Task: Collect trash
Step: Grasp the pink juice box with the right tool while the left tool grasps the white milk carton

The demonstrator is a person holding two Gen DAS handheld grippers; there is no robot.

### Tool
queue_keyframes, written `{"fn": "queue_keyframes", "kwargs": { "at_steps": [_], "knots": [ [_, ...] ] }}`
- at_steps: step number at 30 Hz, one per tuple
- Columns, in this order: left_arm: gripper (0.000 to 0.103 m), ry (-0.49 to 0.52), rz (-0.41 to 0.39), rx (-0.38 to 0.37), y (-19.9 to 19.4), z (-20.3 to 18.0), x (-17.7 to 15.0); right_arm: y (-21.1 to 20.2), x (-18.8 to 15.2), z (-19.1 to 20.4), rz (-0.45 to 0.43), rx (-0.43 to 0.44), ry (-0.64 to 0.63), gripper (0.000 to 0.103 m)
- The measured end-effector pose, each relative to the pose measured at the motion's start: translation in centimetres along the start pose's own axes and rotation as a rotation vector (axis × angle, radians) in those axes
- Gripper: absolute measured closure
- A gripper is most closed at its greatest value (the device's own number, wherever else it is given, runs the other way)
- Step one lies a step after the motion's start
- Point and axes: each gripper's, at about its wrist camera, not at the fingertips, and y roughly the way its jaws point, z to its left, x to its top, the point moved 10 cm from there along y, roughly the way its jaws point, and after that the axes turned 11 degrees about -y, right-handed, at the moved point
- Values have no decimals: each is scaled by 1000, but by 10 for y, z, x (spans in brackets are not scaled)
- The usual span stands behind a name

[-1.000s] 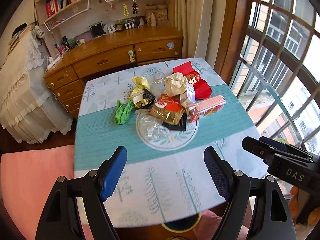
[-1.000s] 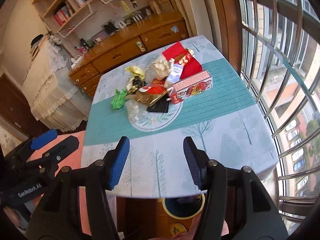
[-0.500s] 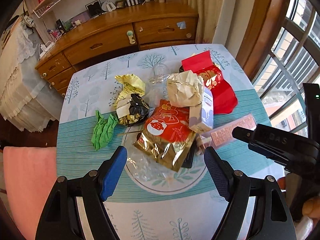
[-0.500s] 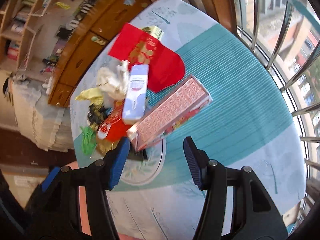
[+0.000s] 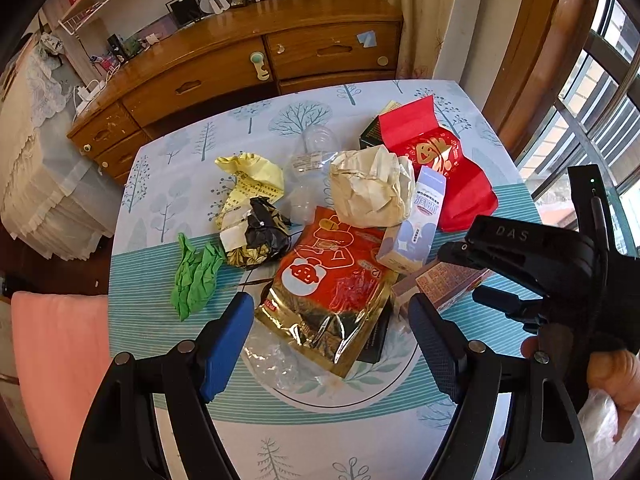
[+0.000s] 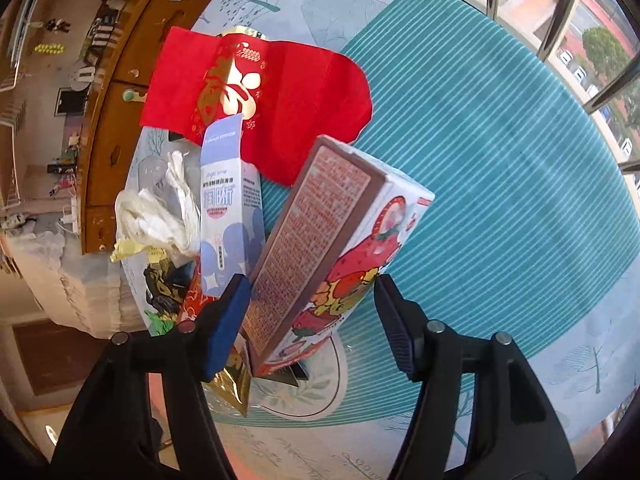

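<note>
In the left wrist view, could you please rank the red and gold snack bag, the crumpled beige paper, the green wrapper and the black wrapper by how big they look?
1. red and gold snack bag, though nearest the camera
2. crumpled beige paper
3. green wrapper and black wrapper: too alike to rank

Behind the surface (image 5: 160,184) with its tree-printed cloth stands a wooden dresser (image 5: 224,76) crowded with small frames and bottles, beside a cream curtain (image 5: 412,8), a barred window (image 5: 600,92) at right and a pink cushion (image 5: 56,360) at left.
</note>
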Motion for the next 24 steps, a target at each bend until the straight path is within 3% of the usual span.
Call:
{"fn": "queue_keyframes", "kwargs": {
  "at_steps": [7, 13, 22, 24],
  "knots": [
    [22, 24, 7, -11, 3, -14, 12, 9, 7, -12, 32, -7, 73, 42],
    [22, 56, 57, -61, 17, -38, 16, 6, 8, -9, 51, -53, -102, 48],
    [25, 106, 147, -54, 67, -83, 16, -20, 18, -19, 3, -95, -277, 58],
    [27, 114, 166, -33, 82, -90, 17, -32, 16, -37, -7, -105, -290, 58]
  ]
}}
